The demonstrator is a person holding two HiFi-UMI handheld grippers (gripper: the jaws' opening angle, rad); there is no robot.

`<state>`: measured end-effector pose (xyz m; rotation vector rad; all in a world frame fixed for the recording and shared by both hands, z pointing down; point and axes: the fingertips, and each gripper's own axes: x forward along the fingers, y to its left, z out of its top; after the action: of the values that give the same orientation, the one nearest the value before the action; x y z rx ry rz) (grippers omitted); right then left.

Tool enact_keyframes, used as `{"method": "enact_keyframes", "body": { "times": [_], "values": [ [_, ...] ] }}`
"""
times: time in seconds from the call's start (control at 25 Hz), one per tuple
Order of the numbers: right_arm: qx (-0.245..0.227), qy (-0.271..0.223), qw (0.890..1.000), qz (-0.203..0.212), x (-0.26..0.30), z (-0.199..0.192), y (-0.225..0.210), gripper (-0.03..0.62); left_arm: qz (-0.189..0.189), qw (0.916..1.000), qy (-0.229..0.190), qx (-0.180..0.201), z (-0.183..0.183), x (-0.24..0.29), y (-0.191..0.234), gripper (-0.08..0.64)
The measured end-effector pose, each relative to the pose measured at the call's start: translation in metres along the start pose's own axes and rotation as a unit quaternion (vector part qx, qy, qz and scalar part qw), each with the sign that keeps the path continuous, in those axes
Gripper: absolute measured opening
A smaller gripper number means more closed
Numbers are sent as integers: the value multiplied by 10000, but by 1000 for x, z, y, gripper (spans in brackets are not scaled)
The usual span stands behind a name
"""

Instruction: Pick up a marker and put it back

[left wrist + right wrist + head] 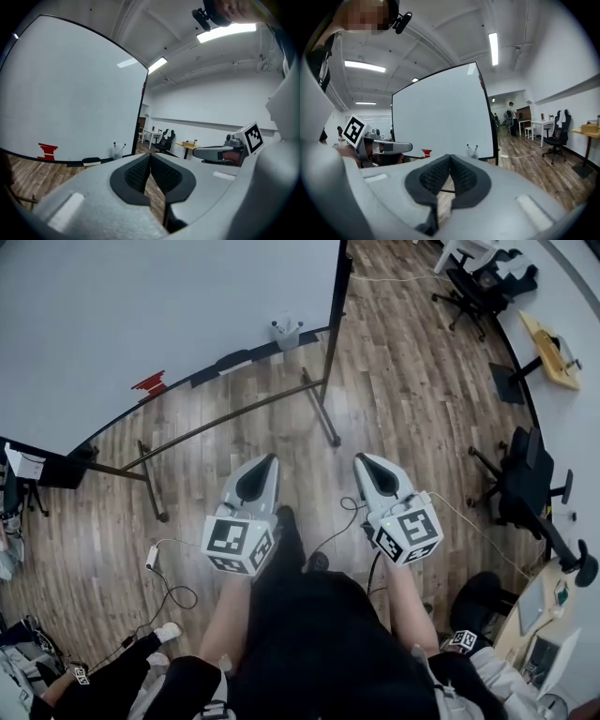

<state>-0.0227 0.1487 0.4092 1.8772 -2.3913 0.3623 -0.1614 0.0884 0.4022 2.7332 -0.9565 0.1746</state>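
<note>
Markers stand in a small clear cup (286, 332) on the tray of a large whiteboard (169, 315); the cup also shows in the left gripper view (117, 151) and the right gripper view (472, 151). A red block (148, 383) and a black eraser (91, 161) lie on the same tray. My left gripper (269, 461) and right gripper (359, 459) hover side by side over the wooden floor, well short of the board. Both are shut, pads touching at the tips (150, 157) (450, 157), with nothing between them.
The whiteboard's metal stand (319, 413) spreads its legs across the floor ahead. Black office chairs (520, 479) and a wooden desk (553, 352) are to the right. A cable with a white plug (153, 557) lies on the floor at left. A person sits at lower left.
</note>
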Motion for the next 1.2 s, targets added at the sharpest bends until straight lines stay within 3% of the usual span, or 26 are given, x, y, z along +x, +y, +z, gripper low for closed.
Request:
{"method": "enact_keyframes", "body": {
  "times": [0.28,0.6,0.92,1.2],
  "values": [
    [-304,0,9995,-14,63,28,-1,3,-35,9996,-264,-74,23,31,50,11],
    [-233,207,9995,83,106,20,3,3,-104,9996,-167,-185,19,53,75,12],
    [-197,255,9983,493,162,26,-22,3,334,9992,7,-217,17,90,110,12],
    [-167,132,9952,950,207,56,-84,3,735,9971,191,41,37,162,114,14]
  ]
}}
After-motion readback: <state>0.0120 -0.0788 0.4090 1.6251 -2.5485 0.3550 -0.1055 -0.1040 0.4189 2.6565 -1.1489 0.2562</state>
